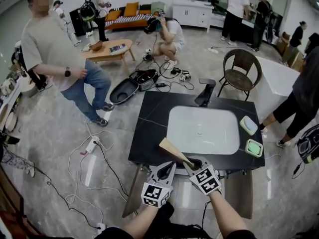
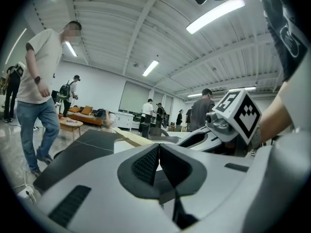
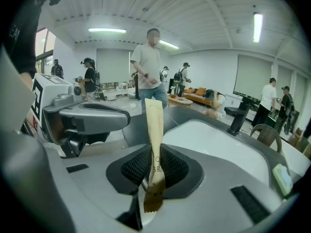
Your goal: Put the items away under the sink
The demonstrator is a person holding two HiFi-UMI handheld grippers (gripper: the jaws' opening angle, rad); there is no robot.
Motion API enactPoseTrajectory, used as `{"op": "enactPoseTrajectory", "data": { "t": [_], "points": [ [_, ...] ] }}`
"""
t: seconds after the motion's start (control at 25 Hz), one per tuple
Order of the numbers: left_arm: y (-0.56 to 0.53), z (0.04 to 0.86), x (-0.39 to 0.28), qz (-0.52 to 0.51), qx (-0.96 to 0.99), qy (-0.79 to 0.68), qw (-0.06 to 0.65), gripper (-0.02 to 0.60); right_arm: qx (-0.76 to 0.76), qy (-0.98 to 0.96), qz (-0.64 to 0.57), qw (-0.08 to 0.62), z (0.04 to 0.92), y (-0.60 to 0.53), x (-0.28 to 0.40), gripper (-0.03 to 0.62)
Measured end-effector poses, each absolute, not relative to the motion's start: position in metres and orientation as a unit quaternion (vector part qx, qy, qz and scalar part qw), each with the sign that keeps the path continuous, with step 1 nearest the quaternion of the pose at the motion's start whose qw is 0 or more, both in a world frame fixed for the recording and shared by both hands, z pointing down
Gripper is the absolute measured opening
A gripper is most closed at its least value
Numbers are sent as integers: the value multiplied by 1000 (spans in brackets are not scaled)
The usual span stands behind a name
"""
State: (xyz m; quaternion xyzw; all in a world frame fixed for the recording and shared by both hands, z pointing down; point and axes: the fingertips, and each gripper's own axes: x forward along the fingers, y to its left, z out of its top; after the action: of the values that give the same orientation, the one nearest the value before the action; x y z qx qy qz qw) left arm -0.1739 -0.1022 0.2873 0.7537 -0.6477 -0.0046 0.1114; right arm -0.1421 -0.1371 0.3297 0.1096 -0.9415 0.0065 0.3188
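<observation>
Wooden spatula (image 1: 171, 150): light, stiff, smooth, likely to swivel; pinched low on its handle by right gripper (image 1: 191, 162), lower centre above counter (image 1: 149, 133) edge; left gripper (image 1: 166, 170) pressed together, empty.

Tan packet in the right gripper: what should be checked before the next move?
1. Right gripper shut on the tan packet: ok.
2. Left gripper shut, holding nothing: ok.
3. Cabinet under the white sink open: cannot tell, the black counter hides it.
4. Counter emptied: not ok, two green soap dishes lie beside the sink.
</observation>
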Motion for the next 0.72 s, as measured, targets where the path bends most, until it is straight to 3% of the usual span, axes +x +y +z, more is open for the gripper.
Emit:
{"op": "enactPoseTrajectory", "data": {
  "t": [0.72],
  "points": [
    [-49, 287, -43, 1, 789, -605, 111, 8, 169, -939, 31, 298, 322, -81, -12, 66]
  ]
}}
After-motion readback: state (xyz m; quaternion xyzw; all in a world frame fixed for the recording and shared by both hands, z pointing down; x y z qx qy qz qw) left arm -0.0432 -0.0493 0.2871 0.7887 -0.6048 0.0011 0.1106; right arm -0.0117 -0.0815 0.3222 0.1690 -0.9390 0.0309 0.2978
